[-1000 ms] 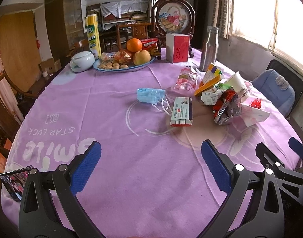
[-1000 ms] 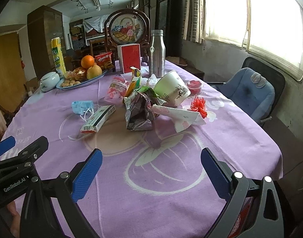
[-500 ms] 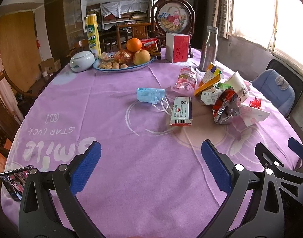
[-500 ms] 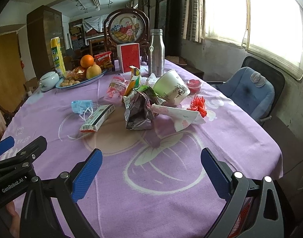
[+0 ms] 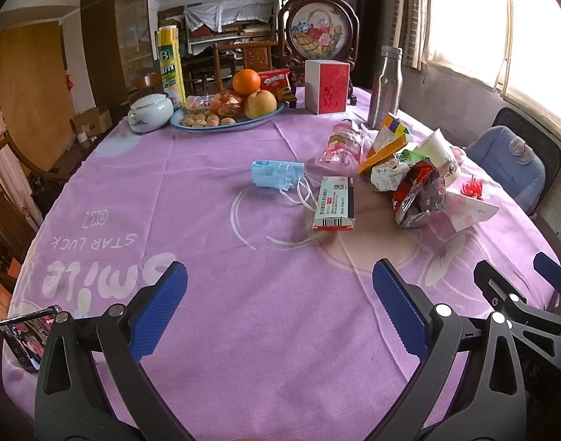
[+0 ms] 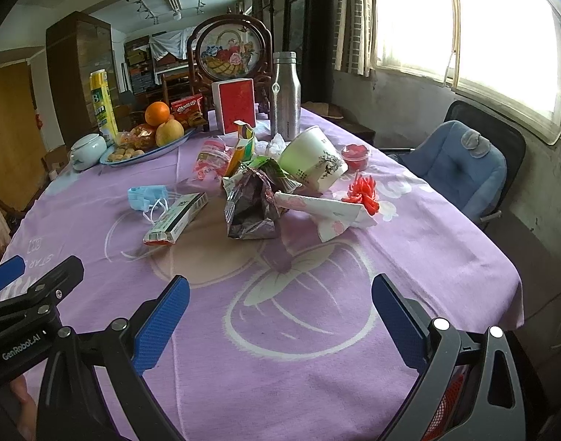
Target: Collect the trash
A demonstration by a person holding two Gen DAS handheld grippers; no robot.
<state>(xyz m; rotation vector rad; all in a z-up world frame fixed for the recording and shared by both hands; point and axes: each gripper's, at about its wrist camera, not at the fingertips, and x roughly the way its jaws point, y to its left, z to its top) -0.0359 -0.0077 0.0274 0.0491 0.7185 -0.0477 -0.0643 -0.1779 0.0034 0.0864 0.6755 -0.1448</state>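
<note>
Trash lies mid-table on the purple cloth: a blue face mask [image 5: 277, 178] [image 6: 147, 197], a flat white carton [image 5: 335, 206] [image 6: 177, 217], a crumpled foil wrapper [image 5: 419, 198] [image 6: 252, 205], a tipped paper cup [image 5: 439, 155] [image 6: 311, 161], a pink printed paper [image 6: 326, 211] and a red shredded bit [image 6: 363, 192]. My left gripper [image 5: 279, 308] is open above the near table edge, well short of the carton. My right gripper [image 6: 280, 316] is open too, nothing between its fingers, the wrapper ahead of it.
At the far side stand a fruit plate [image 5: 227, 119], a white lidded jar [image 5: 150, 112], a red box [image 5: 327, 86], a steel bottle [image 5: 385, 86] and a yellow can [image 5: 169, 64]. A phone [image 5: 28, 332] lies near left. A blue-cushioned chair [image 6: 460, 169] stands right.
Both views have shifted very slightly; the trash sits marginally lower and closer. Both grippers stay open, nothing has been taken hold of.
</note>
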